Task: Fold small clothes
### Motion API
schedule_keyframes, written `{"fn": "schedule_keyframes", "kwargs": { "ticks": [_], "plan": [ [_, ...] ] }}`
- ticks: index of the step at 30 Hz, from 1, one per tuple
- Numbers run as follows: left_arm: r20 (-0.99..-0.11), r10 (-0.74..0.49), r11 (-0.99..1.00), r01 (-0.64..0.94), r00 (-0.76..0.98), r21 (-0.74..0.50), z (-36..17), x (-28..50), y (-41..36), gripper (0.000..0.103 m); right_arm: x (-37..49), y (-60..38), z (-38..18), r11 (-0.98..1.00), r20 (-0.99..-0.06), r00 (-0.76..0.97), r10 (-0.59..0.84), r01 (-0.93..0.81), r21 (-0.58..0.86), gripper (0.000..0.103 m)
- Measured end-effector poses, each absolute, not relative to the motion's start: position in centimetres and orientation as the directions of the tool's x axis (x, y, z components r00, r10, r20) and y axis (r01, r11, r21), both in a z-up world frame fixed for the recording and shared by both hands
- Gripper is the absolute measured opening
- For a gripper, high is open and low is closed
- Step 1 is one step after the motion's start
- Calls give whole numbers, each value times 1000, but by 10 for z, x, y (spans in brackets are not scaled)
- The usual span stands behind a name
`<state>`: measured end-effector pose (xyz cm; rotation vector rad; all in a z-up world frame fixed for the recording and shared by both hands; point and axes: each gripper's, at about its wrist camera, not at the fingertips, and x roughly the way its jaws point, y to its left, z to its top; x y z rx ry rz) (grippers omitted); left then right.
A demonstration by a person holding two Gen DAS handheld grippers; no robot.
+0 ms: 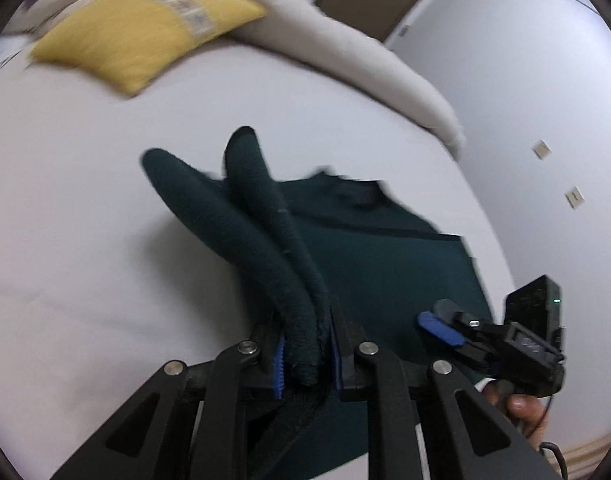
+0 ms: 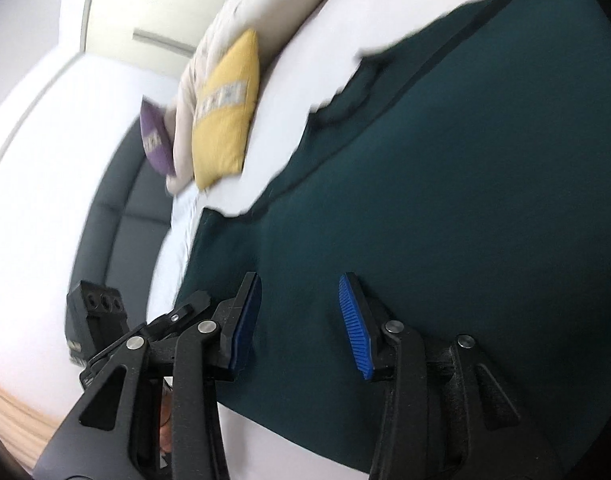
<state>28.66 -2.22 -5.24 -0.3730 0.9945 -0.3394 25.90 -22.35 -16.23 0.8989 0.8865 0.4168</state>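
Two garment (image 1: 385, 264) folds inside left claw (image 1: 305, 354)

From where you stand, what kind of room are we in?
Most likely a bedroom: a white bed with a yellow cushion, a padded headboard, and a dark green garment spread out.

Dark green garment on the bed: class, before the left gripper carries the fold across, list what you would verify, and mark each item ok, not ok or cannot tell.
1. Left gripper shut on a bunched edge of the dark green garment: ok.
2. Right gripper open above the cloth, holding nothing: ok.
3. Garment body lying flat on the white bed: ok in the right wrist view.
4. Yellow cushion away from the garment: ok.
5. Right gripper out of the fold's path: cannot tell.
6. Both layers evenly caught in the left grip: cannot tell.
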Motion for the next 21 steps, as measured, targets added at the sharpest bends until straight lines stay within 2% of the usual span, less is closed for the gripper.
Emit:
{"fn": "schedule_keyframes", "kwargs": {
  "ticks": [6,9,12,14,18,21],
  "plan": [
    [-727,-518,852,190,450,-489,-63,307,-127,19,247,-300,-159,533,-466,647,604,107,839,40],
    [-744,-552,830,164,376,-533,-92,315,-160,24,245,-323,-168,519,-473,654,590,141,843,39],
    [-687,-629,770,171,365,-614,-85,303,-165,33,247,-330,-173,502,-459,647,609,133,855,38],
    [-617,-696,710,227,366,-667,-58,291,-162,37,249,-329,-176,500,-458,647,610,135,856,39],
    [-563,-696,708,298,445,-640,-16,274,-140,40,256,-313,-171,520,-479,629,611,137,843,44],
    [-585,-642,756,281,495,-591,-17,264,-112,40,264,-294,-162,568,-531,597,601,147,810,46]
  ]
}}
